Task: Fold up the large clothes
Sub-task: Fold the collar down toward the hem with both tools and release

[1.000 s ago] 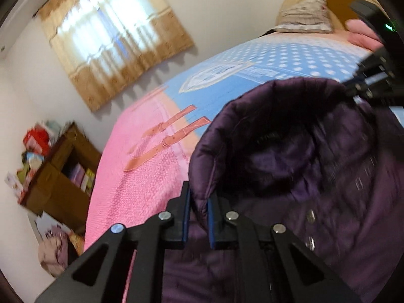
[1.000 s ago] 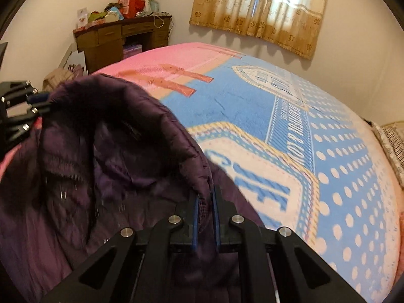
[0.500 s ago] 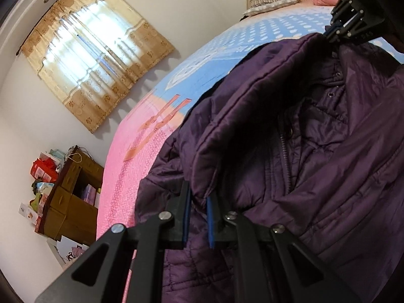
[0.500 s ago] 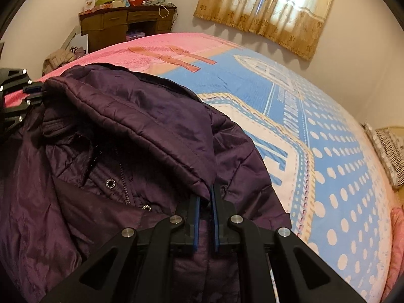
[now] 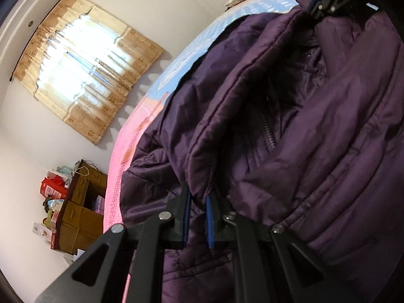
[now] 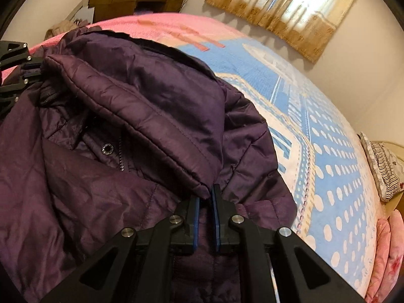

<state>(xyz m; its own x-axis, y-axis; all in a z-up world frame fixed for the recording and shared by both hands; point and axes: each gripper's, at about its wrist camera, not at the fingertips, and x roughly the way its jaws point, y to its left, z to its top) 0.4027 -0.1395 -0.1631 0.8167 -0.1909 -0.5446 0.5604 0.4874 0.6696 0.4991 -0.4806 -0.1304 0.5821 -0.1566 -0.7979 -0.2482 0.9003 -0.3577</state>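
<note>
A dark purple quilted jacket (image 5: 315, 126) lies on the bed, front up, its zipper (image 5: 267, 131) and a snap button (image 6: 107, 148) showing. Its hood (image 6: 141, 96) is stretched across the collar between both grippers. My left gripper (image 5: 198, 199) is shut on one corner of the hood's rim; it also shows at the left edge of the right wrist view (image 6: 32, 68). My right gripper (image 6: 205, 197) pinches the other corner, its jaws just opening with the fabric still between the pads; it also shows at the top of the left wrist view (image 5: 318, 2).
The bed cover (image 6: 315, 151) is pink, blue and white-dotted, spreading beyond the jacket. A striped pillow (image 6: 383, 164) and pink bedding (image 6: 386, 252) lie at the head end. A cluttered wooden desk (image 5: 80, 207) stands by the foot, under a curtained window (image 5: 83, 75).
Both grippers have sunk toward the bed with the hood. The hood, which billowed open a second ago, now lies flatter, folded down over the jacket's collar.
</note>
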